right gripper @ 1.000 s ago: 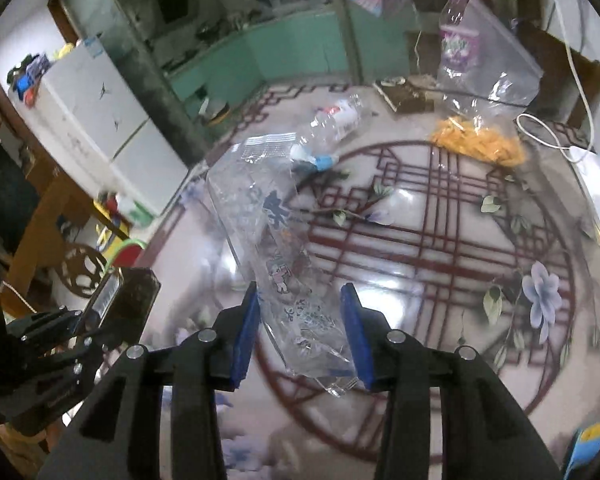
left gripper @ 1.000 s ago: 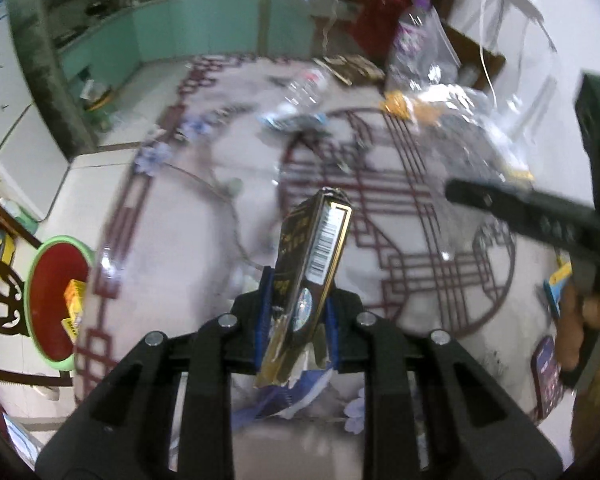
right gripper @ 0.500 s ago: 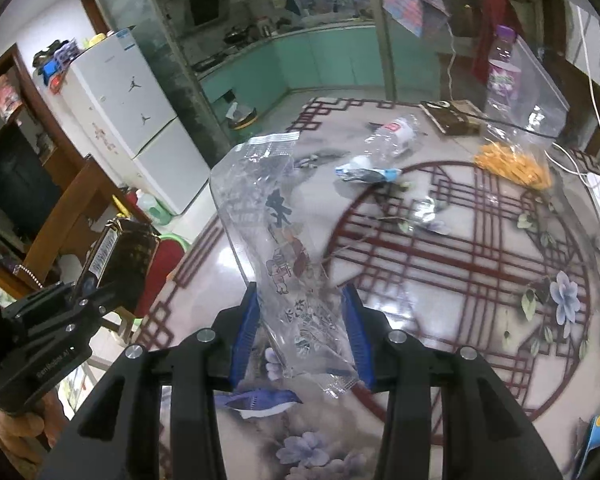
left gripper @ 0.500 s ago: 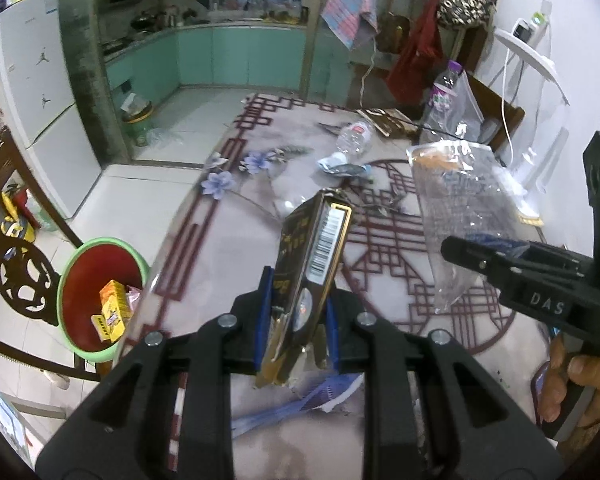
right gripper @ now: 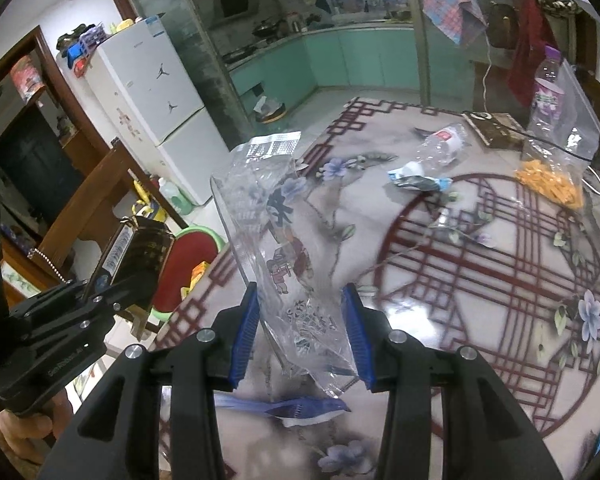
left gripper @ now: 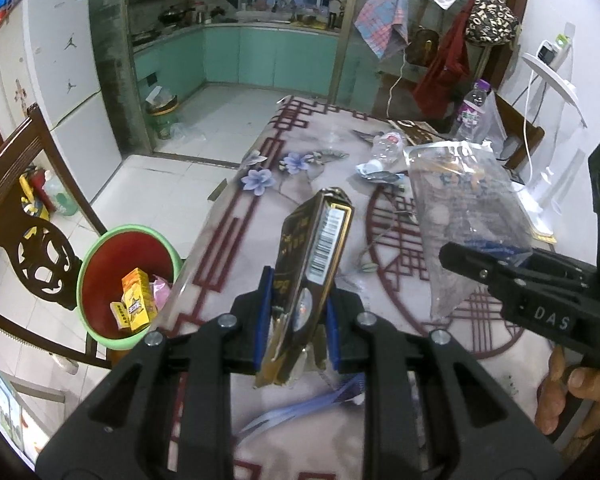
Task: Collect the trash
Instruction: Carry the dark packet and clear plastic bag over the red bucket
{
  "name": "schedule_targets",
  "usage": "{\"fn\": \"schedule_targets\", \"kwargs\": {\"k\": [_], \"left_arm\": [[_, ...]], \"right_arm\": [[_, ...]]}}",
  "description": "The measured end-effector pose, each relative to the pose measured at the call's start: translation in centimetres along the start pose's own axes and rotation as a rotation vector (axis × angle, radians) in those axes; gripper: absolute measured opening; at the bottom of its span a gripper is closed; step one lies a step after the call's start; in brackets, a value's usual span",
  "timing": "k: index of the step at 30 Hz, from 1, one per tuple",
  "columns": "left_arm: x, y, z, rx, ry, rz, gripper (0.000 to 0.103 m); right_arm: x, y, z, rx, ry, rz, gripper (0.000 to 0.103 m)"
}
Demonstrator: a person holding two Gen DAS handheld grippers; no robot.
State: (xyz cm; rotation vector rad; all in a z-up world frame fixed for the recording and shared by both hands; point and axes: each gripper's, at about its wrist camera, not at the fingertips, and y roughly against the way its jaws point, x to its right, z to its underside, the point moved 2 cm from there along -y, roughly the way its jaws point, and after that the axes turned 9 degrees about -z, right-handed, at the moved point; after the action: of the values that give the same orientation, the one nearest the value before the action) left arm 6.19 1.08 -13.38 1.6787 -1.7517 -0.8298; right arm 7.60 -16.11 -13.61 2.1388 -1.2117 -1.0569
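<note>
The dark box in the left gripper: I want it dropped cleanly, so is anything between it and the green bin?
Nothing visible. The box is past the table edge, and the bin stands open on the floor, partly filled.

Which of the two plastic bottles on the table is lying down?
The clear crushed bottle with the red-and-white label lies on its side; the purple-capped bottle stands upright.

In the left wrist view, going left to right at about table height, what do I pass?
Wooden chair back → green bin with yellow cartons → black and gold box clamped in the left tongs → clear plastic bag → right tongs holding that bag.
</note>
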Motion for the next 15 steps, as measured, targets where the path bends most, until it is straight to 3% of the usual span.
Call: {"fn": "schedule_targets", "kwargs": {"k": [15], "left_arm": [[-10.0,-3.8,-2.2,-0.039,0.045,-0.025,0.022]], "right_arm": [[-6.6,-6.9,-2.3,-0.046,-0.004,0.001,0.041]]}}
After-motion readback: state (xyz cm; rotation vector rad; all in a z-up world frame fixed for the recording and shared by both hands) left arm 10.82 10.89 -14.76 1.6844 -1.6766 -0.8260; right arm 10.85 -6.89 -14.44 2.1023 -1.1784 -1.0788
